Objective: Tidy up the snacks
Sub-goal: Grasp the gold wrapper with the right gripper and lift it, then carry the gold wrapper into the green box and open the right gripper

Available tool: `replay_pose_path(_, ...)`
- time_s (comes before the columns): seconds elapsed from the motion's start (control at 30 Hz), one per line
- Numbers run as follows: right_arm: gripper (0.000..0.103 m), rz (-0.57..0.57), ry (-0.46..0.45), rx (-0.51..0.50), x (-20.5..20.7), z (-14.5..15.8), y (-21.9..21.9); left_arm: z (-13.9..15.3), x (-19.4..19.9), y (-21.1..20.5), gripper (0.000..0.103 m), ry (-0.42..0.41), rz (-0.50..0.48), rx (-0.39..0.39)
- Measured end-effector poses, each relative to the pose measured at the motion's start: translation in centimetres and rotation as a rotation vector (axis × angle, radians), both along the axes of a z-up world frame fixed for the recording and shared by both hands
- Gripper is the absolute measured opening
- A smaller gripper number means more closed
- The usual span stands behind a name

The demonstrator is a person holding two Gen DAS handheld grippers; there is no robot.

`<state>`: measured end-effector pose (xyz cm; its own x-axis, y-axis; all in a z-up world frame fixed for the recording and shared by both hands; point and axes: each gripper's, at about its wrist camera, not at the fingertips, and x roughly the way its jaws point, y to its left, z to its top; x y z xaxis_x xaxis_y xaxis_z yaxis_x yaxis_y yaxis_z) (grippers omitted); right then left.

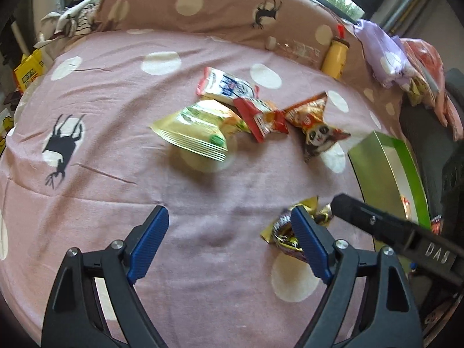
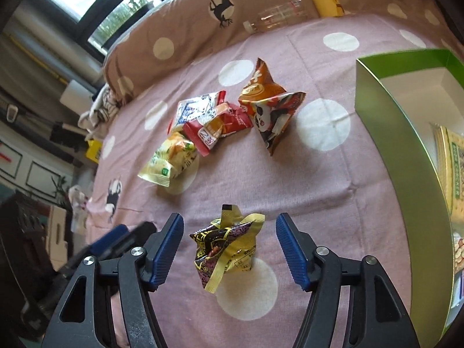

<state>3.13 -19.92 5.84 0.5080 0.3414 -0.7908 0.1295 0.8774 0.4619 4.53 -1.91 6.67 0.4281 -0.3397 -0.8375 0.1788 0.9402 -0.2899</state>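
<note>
Snack packets lie on a pink polka-dot bedspread (image 1: 203, 246). A black-and-gold packet (image 2: 224, 249) lies between the open fingers of my right gripper (image 2: 229, 249), untouched; it shows partly behind a finger in the left wrist view (image 1: 285, 229). My left gripper (image 1: 229, 242) is open and empty over bare cloth. Farther off lie a yellow-green bag (image 1: 197, 130), a red packet (image 1: 261, 116), a white-blue packet (image 1: 226, 85) and an orange panda packet (image 1: 314, 124). A green box (image 2: 406, 145) at the right holds a yellow cracker packet (image 2: 452, 168).
A brown dotted pillow (image 1: 220, 5) runs along the bed's far side, with a yellow bottle (image 1: 335, 58) and a clear plastic bottle (image 2: 278, 14) against it. Crumpled clothes (image 1: 391, 52) lie at the far right. The right gripper's body (image 1: 391, 226) crosses the left view.
</note>
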Motion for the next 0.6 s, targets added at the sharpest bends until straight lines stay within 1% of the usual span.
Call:
replay_pose_path(0.07,0.067,-0.006,0.020,0.051,0.1,-0.6,-0.7,-0.3,-0.2,-1.0,0.086,0.023,-0.056,-0.036)
replay_pose_path(0.17,0.067,-0.017,0.043,0.091,0.3,-1.3,-1.0,-0.7,-0.7,-2.3,0.086,0.041,-0.108,-0.080)
replay_pose_path(0.27,0.067,0.002,0.053,0.125,0.5,-1.8,-0.7,-1.5,-1.0,-3.7,0.086,0.064,-0.157,-0.089)
replay_pose_path(0.37,0.067,0.033,0.071,0.158,1.0,-2.5,-0.2,-2.3,-1.2,-4.5,0.083,0.090,-0.178,-0.092)
replay_pose_path(0.47,0.067,0.046,0.103,0.169,1.4,-3.5,0.2,-3.0,-1.1,-4.9,0.074,0.107,-0.184,-0.093)
replay_pose_path(0.53,0.067,0.049,0.116,0.166,1.6,-3.9,0.4,-3.5,-0.9,-5.1,0.062,0.119,-0.181,-0.088)
replay_pose_path(0.57,0.067,0.052,0.121,0.170,1.7,-4.2,0.4,-3.6,-0.9,-5.1,0.061,0.123,-0.184,-0.097)
replay_pose_path(0.6,0.065,0.057,0.121,0.173,1.8,-4.3,0.6,-3.8,-0.8,-5.1,0.057,0.127,-0.189,-0.117)
